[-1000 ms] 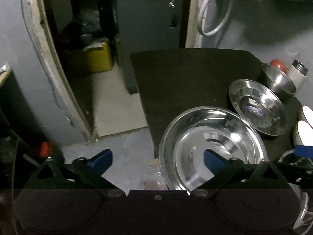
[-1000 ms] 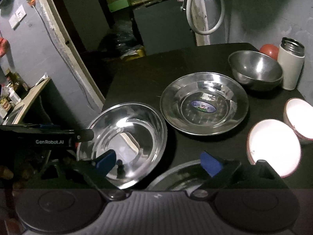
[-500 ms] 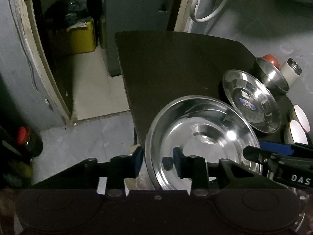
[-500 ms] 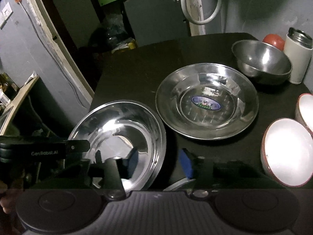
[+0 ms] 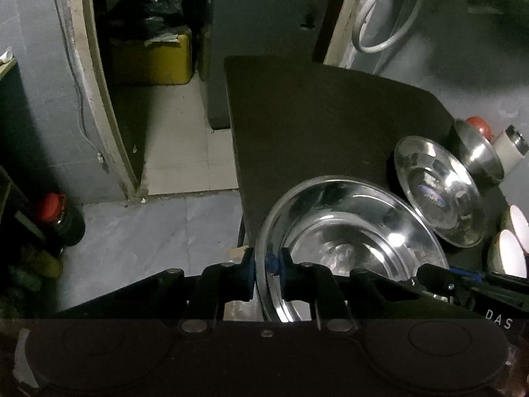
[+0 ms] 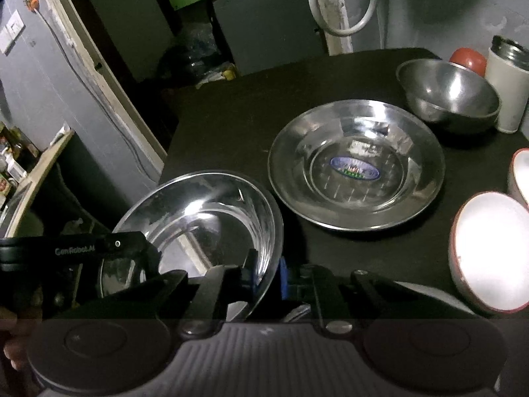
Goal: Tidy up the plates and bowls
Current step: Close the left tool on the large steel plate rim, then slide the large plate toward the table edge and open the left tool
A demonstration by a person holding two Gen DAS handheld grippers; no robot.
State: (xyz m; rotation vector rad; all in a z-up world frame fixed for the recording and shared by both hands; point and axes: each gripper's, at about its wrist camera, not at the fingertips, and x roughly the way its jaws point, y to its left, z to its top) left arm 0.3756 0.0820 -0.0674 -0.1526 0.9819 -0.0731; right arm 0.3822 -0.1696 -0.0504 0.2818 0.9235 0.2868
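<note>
A wide steel plate (image 5: 347,244) (image 6: 205,218) sits at the near left corner of the black table (image 6: 231,115), reaching past the table's edge. My left gripper (image 5: 264,261) is shut on its left rim. On the opposite rim, my right gripper (image 6: 267,274) is shut as well. A second steel plate (image 6: 355,165) (image 5: 436,192) with a blue sticker lies flat to the right. Behind that one stands a steel bowl (image 6: 449,99) (image 5: 476,152). Two white bowls with red rims (image 6: 489,254) (image 5: 509,251) sit at the right edge.
A white flask (image 6: 506,79) and a red round object (image 6: 467,59) stand at the back right corner. Another steel rim (image 6: 426,292) shows under my right gripper. Left of the table the floor (image 5: 148,238) drops away, with a doorway and a yellow container (image 5: 155,59) beyond.
Both grippers went from wide open to shut on opposite rims of the near steel plate. The plate now looks slightly tilted.
</note>
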